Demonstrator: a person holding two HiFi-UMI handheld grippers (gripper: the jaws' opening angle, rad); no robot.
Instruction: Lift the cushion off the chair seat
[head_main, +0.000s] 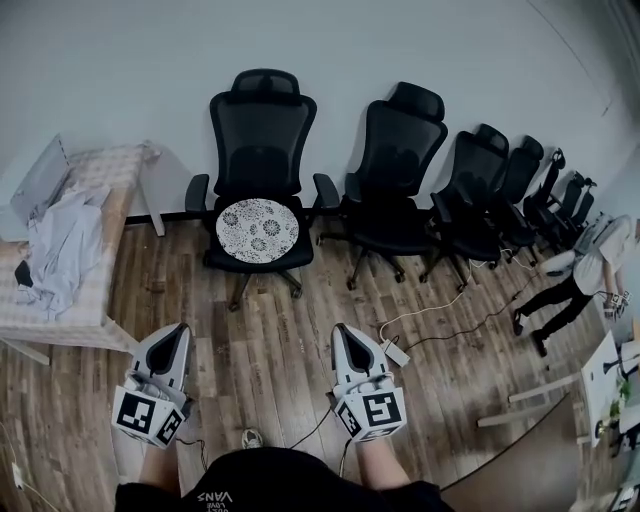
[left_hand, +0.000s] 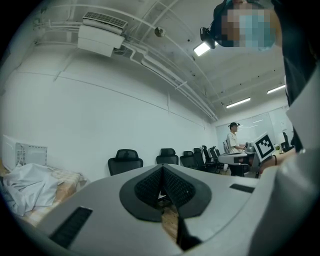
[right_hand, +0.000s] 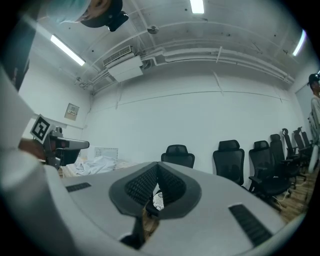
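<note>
A round white cushion (head_main: 257, 229) with a dark flower print lies on the seat of the leftmost black office chair (head_main: 261, 140) by the white wall. My left gripper (head_main: 176, 335) and right gripper (head_main: 341, 336) are held level over the wood floor, well short of the chair, one to each side of it. Both are shut with nothing between the jaws. In the right gripper view a sliver of the cushion (right_hand: 158, 201) shows past the closed right gripper (right_hand: 156, 176). The left gripper (left_hand: 162, 179) points toward the same chair (left_hand: 125, 160).
Several more black office chairs (head_main: 400, 170) line the wall to the right. A low bed with crumpled white cloth (head_main: 55, 245) stands at the left. A white cable and power strip (head_main: 393, 352) lie on the floor near the right gripper. A person (head_main: 585, 275) stands at a desk far right.
</note>
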